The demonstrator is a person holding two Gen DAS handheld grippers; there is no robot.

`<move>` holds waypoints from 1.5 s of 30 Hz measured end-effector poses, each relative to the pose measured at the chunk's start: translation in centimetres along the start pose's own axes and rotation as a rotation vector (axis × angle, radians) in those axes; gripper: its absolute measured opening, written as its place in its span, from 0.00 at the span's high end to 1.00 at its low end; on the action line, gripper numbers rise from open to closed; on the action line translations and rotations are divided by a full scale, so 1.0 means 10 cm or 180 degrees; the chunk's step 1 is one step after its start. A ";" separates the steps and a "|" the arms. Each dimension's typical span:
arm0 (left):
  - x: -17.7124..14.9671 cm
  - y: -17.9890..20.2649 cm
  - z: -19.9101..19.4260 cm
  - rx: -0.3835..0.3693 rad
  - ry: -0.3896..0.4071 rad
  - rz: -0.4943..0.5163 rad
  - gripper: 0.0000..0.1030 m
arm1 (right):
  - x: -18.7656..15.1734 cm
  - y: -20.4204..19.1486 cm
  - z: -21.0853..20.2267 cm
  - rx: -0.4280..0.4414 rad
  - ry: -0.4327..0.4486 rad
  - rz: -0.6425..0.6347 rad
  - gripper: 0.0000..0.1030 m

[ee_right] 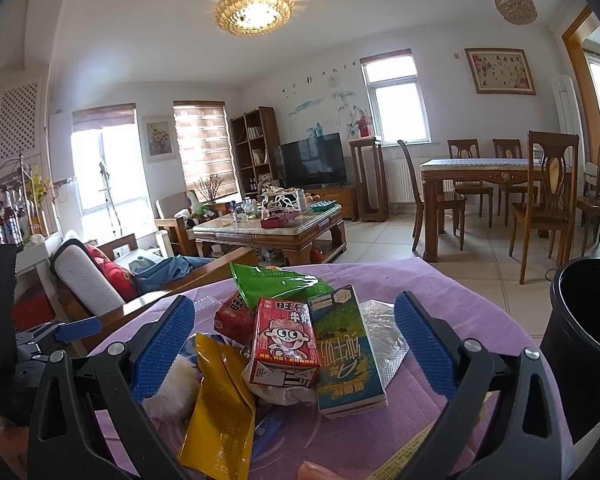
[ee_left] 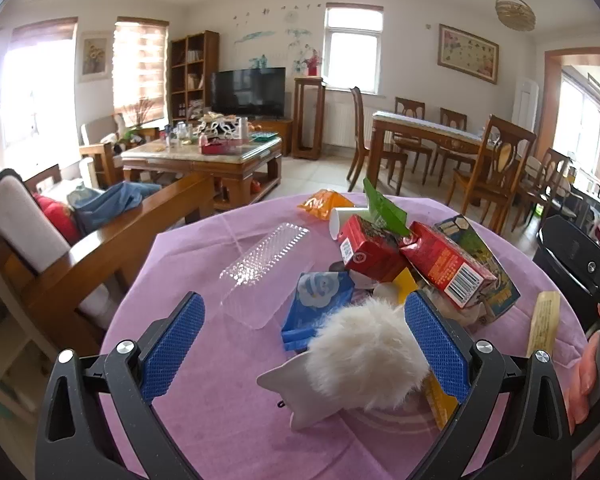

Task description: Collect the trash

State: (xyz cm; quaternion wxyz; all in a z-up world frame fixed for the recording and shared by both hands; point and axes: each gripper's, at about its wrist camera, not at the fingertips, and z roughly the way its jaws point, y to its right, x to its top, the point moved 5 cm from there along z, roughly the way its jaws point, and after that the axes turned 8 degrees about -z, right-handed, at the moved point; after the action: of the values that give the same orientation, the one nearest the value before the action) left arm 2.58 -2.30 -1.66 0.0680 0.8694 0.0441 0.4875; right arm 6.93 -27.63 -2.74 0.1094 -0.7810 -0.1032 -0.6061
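1. Hovering over a heap of litter on the purple tablecloth, both grippers sit low at the near edge, with nothing lifted yet.
2. Left gripper: jaws spread wide, holding nothing. A white fluffy pom-pom lies between the blue pads, close against the right-hand pad; whether it touches I cannot tell.
3. Right gripper: jaws likewise wide apart and empty, straddling the pile.
4. Trash, in the right wrist view: red cartoon milk carton at centre, green-and-blue milk carton at 3 o'clock of it and leaning alongside, green snack bag at 12 o'clock, gold foil pouch at 7 o'clock, silver blister sheet further out at 3 o'clock.
5. Left wrist view adds a clear plastic tray at 10 o'clock of the pile, an orange wrapper at 12 o'clock, and a blue tissue pack just beyond the pom-pom.
6. Black bin stands off the table at 3 o'clock, mouth open.
7. Step, as judged: first pick, choosing a target.
8. Next move calls for closing on a single item (the red carton looks squarest to the right jaws), lifting clear of its neighbours, then swinging toward the bin.
9. Risk: stacked cartons may topple.
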 end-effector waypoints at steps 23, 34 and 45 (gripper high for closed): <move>-0.02 0.01 0.03 0.0011 -0.0016 0.0006 0.04 | -0.02 0.01 0.00 0.0006 -0.0011 0.0008 0.04; -0.02 0.01 0.03 0.0011 -0.0019 0.0004 0.04 | -0.02 0.01 0.00 0.0011 -0.0022 0.0004 0.04; -0.02 -0.05 0.03 -0.0113 -0.0008 -0.0144 0.04 | -0.03 0.03 0.00 0.0009 -0.0031 0.0048 0.04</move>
State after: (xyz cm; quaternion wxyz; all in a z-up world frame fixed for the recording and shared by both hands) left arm 2.69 -1.90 -2.05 0.0944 0.8674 0.0550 0.4854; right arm 6.94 -27.94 -3.09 0.1146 -0.7846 -0.0988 -0.6013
